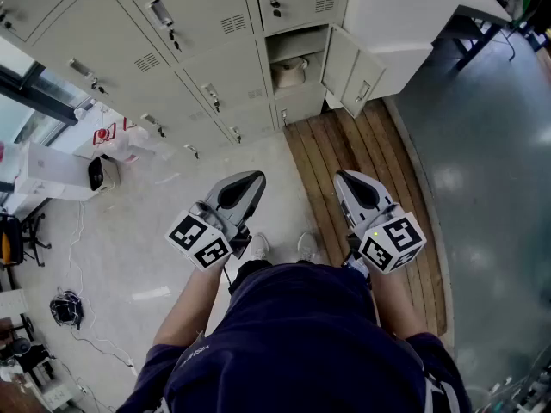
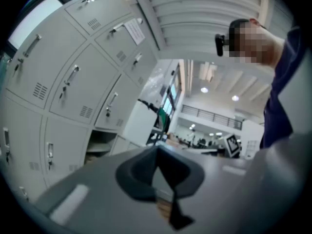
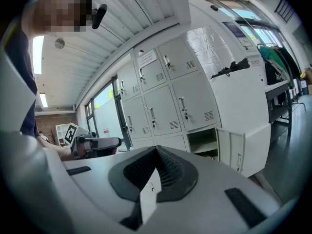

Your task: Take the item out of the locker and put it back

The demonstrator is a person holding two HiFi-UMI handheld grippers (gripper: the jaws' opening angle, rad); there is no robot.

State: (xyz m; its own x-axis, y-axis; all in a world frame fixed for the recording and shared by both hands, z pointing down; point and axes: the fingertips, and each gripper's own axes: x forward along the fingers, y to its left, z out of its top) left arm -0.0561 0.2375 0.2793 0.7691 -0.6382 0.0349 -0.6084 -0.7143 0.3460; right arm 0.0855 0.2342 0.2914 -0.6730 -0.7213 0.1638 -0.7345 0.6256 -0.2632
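Pointing at the locker (image 1: pixel 202 37), the left gripper (image 1: pixel 258 177) and right gripper (image 1: pixel 340 175) sit side by side, jaws pressed together on nothing. The pale item (image 1: pixel 288 72) lies in the open compartment (image 1: pixel 298 43), well ahead of both tips

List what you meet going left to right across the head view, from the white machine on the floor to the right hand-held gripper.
The white machine → left hand-held gripper → pale item in the open locker → right hand-held gripper.
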